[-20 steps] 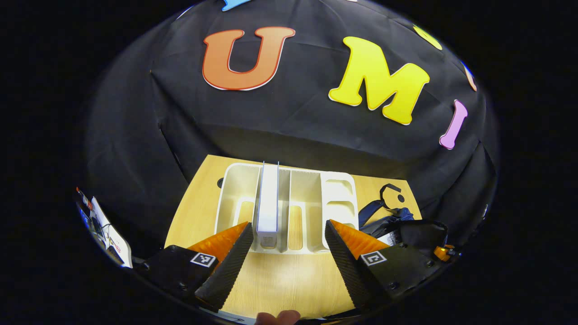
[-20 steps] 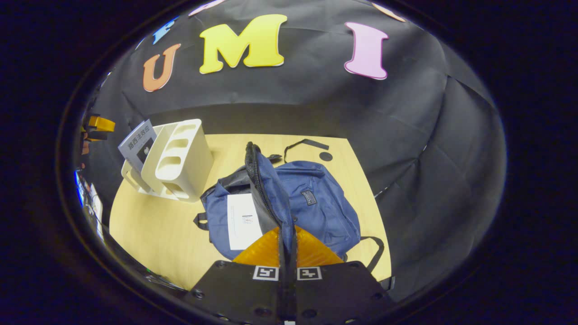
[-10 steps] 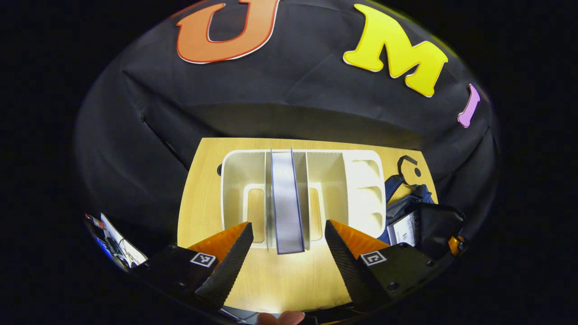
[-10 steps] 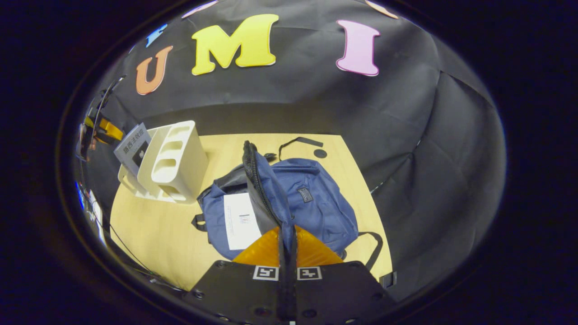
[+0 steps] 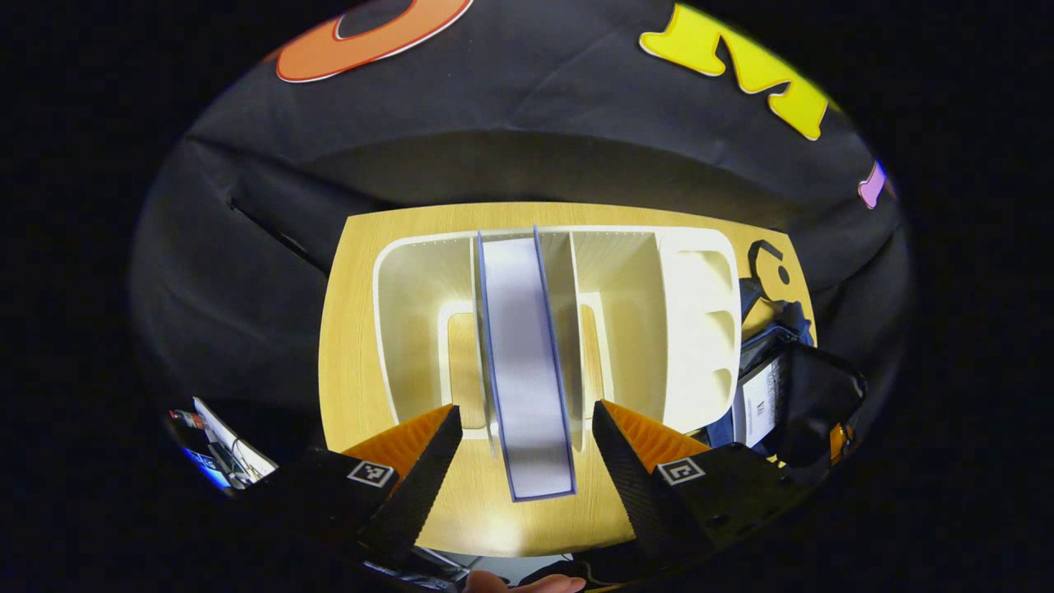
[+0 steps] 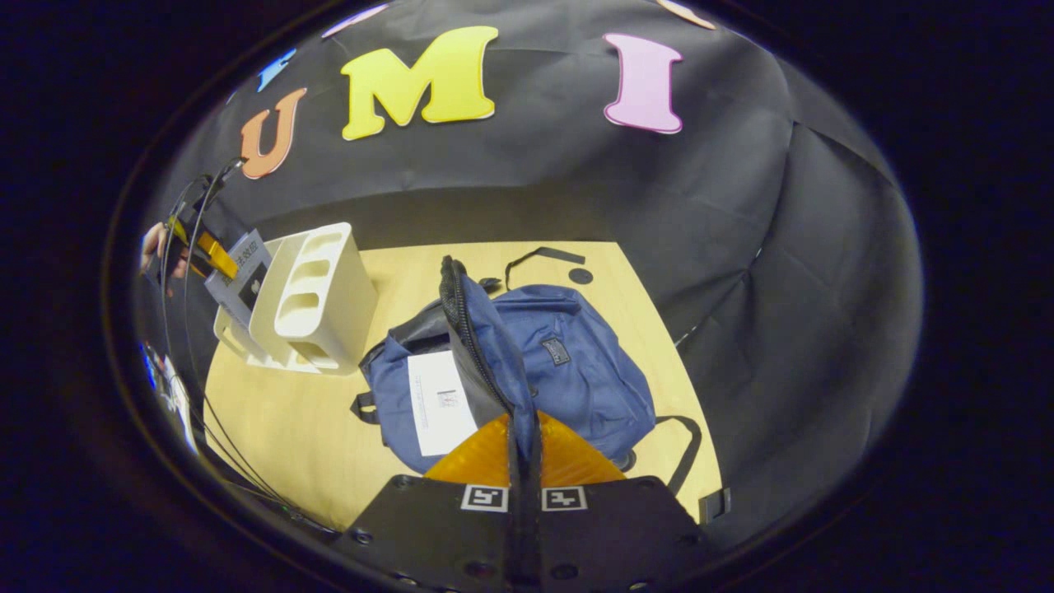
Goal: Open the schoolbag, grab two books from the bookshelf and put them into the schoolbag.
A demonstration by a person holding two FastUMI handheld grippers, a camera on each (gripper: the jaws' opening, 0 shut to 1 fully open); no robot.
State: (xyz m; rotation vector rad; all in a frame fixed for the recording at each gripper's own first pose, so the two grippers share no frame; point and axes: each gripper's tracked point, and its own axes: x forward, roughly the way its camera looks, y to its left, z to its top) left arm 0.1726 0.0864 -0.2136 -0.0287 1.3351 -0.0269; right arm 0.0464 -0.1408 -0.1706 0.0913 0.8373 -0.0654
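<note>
Since a second ago the left claw (image 5: 519, 461) is brought in over the shelf (image 5: 692, 329), spread wide astride the one book (image 5: 523, 362) standing there; grasp judged next. Right claw (image 6: 524, 449) is clamped on the bag (image 6: 568, 371) flap, right of shelf. One book (image 6: 440, 403) counted inside.

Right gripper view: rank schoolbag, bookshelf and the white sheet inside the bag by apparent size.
1. schoolbag
2. bookshelf, though it stands farther off
3. white sheet
</note>
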